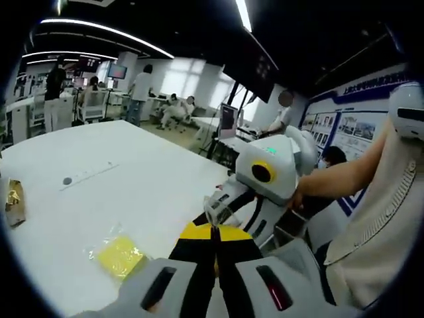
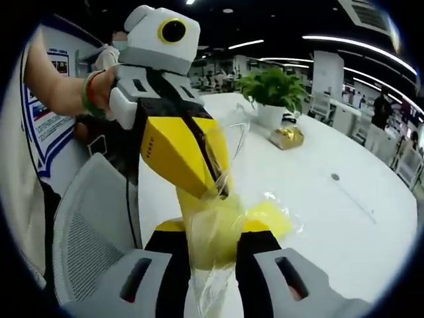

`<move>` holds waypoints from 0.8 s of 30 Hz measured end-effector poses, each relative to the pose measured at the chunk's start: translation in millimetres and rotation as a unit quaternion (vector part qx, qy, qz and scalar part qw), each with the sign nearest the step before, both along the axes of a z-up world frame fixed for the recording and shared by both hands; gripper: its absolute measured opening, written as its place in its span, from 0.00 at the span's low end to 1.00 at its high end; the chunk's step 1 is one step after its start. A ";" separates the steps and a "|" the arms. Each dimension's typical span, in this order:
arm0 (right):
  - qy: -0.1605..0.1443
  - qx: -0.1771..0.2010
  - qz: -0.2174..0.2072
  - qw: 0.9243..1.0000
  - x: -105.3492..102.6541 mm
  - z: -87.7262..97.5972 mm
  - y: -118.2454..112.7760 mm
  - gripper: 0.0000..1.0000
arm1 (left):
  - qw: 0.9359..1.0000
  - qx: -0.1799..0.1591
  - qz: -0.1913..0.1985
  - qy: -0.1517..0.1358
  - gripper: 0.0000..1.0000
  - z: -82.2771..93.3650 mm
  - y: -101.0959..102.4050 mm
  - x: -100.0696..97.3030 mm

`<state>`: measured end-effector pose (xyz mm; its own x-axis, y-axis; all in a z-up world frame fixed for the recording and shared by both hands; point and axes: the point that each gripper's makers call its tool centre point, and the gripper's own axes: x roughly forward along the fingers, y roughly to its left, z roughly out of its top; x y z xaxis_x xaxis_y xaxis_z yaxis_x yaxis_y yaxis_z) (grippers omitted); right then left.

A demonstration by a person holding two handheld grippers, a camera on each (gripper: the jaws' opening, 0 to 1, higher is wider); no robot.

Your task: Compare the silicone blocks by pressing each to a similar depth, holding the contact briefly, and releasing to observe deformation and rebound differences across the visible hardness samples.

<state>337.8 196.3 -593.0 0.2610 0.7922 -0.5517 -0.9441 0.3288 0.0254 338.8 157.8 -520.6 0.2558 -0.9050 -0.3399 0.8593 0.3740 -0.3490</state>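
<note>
Both grippers hold one clear plastic bag (image 2: 228,142) above the white table (image 2: 351,225). A yellow silicone block (image 2: 213,228) sits inside it, between the black jaws of my right gripper (image 2: 213,232), which is shut on it. My left gripper (image 2: 222,187) comes in from the upper left, its yellow jaw tips pinched on the bag's upper part. In the left gripper view my left gripper (image 1: 213,230) is shut on a crumpled bit of the clear bag (image 1: 216,209), and my right gripper (image 1: 218,199) meets it from the right. A second bagged yellow block (image 1: 119,256) (image 2: 275,215) lies on the table (image 1: 132,185).
A grey mesh chair (image 2: 86,232) stands at the table's near edge. A potted plant (image 2: 273,86) and a gold-wrapped item (image 2: 288,136) (image 1: 13,199) sit farther along the table. A person's arm (image 1: 344,175) holds the right gripper. People stand and sit in the room behind.
</note>
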 end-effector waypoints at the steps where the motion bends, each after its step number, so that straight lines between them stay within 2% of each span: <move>1: 0.002 -0.002 0.001 1.000 -1.1 -0.8 0.3 0.18 | 1.000 0.002 -0.002 -0.002 0.00 -0.5 0.4 -0.6; 6: 0.002 -0.008 0.002 1.000 -5.3 -3.8 0.9 0.14 | 1.000 0.005 -0.009 -0.002 0.00 -3.2 2.0 -5.0; 7: 0.019 -0.009 0.006 1.000 -9.0 -5.5 1.4 0.13 | 1.000 0.007 -0.011 -0.002 0.00 -4.1 2.3 -6.0; 14: 0.012 -0.024 0.010 1.000 -12.7 -11.1 1.5 0.12 | 1.000 0.015 -0.014 0.002 0.00 -8.7 4.6 -9.5; 15: 0.005 -0.024 0.011 1.000 -12.9 -11.6 1.8 0.12 | 1.000 0.016 -0.014 0.002 0.00 -9.0 4.8 -9.6; 24: 0.001 -0.025 0.009 1.000 -12.3 -15.2 -2.0 0.12 | 1.000 0.023 -0.018 -0.001 0.00 -12.4 1.5 -9.4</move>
